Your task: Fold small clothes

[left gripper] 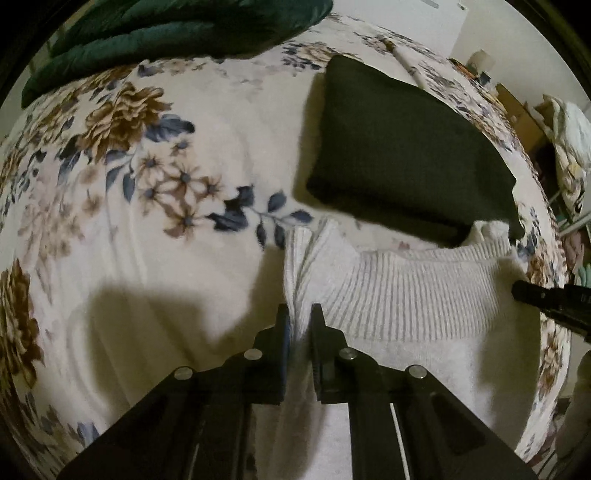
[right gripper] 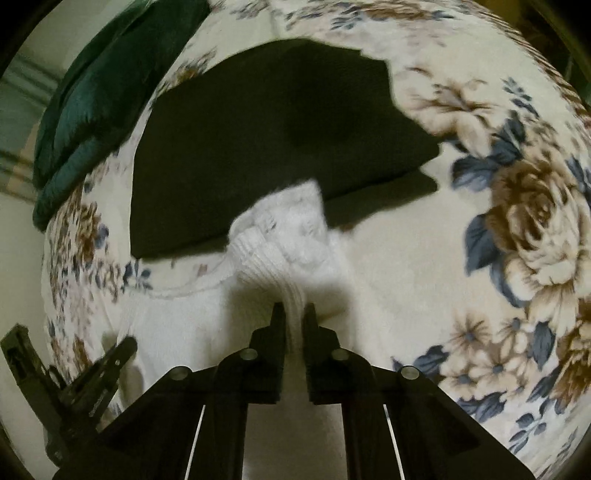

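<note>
One dark green folded garment (left gripper: pixel 402 147) lies finished at twelve o'clock; left gripper (left gripper: pixel 300 314) and right gripper (right gripper: pixel 294 312) each pinch the white ribbed knit sweater's (left gripper: pixel 417 295) edge, fold unfinished.

Sweater (left gripper: pixel 424 295) before folded garment (left gripper: pixel 402 147)

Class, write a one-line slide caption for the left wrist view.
Left gripper pinches a white ribbed knit garment beside a folded dark cloth on a floral blanket.

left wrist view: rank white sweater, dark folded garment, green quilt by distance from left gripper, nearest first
1. white sweater: pinched in the left gripper.
2. dark folded garment: just beyond the sweater, to the right.
3. green quilt: farthest, top left of the floral blanket.
</note>
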